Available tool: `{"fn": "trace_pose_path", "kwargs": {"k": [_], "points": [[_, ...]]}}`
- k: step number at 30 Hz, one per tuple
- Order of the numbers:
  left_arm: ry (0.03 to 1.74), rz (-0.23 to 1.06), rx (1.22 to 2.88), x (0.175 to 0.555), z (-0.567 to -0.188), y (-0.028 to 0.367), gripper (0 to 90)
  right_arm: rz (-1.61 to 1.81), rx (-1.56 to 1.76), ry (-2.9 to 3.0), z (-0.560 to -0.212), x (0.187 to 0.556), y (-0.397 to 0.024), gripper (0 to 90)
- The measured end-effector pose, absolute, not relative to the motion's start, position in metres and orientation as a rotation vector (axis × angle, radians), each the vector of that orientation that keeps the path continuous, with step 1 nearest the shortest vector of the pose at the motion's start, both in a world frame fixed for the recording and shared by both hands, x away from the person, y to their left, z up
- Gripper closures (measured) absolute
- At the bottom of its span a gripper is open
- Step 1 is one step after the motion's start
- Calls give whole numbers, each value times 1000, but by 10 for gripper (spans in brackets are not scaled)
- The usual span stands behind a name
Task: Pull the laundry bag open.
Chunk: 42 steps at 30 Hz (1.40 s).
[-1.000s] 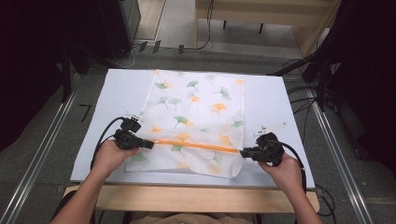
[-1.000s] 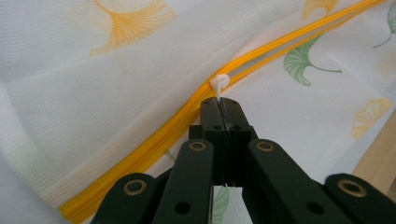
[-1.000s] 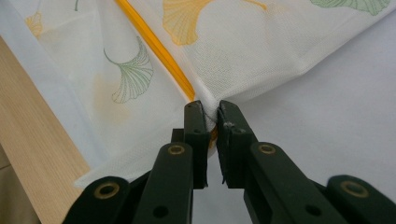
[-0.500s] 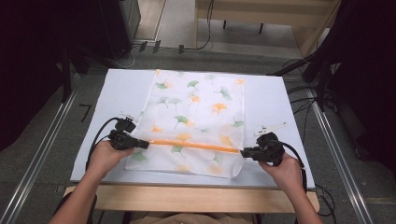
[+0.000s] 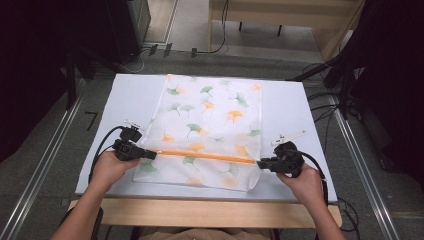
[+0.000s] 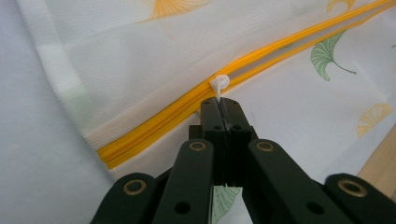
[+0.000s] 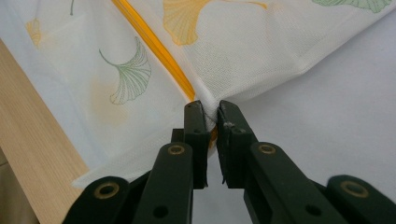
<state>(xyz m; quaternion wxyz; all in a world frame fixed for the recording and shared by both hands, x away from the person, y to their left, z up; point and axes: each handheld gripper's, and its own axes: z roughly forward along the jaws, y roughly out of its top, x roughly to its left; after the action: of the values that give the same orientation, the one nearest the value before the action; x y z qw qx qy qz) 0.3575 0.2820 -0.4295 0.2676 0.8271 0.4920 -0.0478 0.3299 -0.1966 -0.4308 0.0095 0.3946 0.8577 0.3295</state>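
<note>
Here, on the left of the high view, the left gripper (image 5: 150, 154) lies low over the white table (image 5: 130, 95), held by the person's left hand (image 5: 107, 167), its cable looping back toward the table's near edge. In the left gripper view its jaws are pressed together on the small white zipper pull (image 6: 218, 85), which sticks out just past the tips. The pull sits on the orange zipper (image 5: 205, 155), near the left edge of the bag (image 5: 210, 115).

The bag is a white mesh one printed with green and orange leaves. It lies flat in the middle of the table, and the zipper runs across its near part from one gripper to the other.

On the right, the right gripper (image 5: 261, 163) meets the bag's right edge, held by the right hand (image 5: 306, 181). In the right gripper view (image 7: 211, 109) its jaws are pinched on a fold of the mesh at the zipper's end (image 7: 154, 44), with a narrow gap showing lower down between them. The fabric puckers into the tips. The table's wooden edge (image 7: 32, 140) shows at the left of that view.
</note>
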Motion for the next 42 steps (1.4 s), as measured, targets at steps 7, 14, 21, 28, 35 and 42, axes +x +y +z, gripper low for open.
{"fn": "trace_pose_path", "kwargs": {"k": [7, 14, 21, 28, 35, 42], "points": [[1354, -128, 2211, 356, -430, 292, 900, 1023, 1229, 2682, -432, 329, -196, 848], [1351, -129, 2213, 357, -431, 293, 900, 1020, 1230, 2685, -433, 329, -196, 847], [1358, -127, 2215, 358, -431, 295, 900, 1023, 1230, 2683, -433, 329, -196, 846], [1370, -127, 2208, 358, -430, 300, 900, 1028, 1231, 2681, -432, 330, -197, 846], [1390, -122, 2188, 356, -431, 307, 900, 1028, 1228, 2686, -432, 331, -197, 846], [1400, -133, 2176, 356, -431, 309, 900, 1027, 1229, 2687, -433, 331, -197, 846]]}}
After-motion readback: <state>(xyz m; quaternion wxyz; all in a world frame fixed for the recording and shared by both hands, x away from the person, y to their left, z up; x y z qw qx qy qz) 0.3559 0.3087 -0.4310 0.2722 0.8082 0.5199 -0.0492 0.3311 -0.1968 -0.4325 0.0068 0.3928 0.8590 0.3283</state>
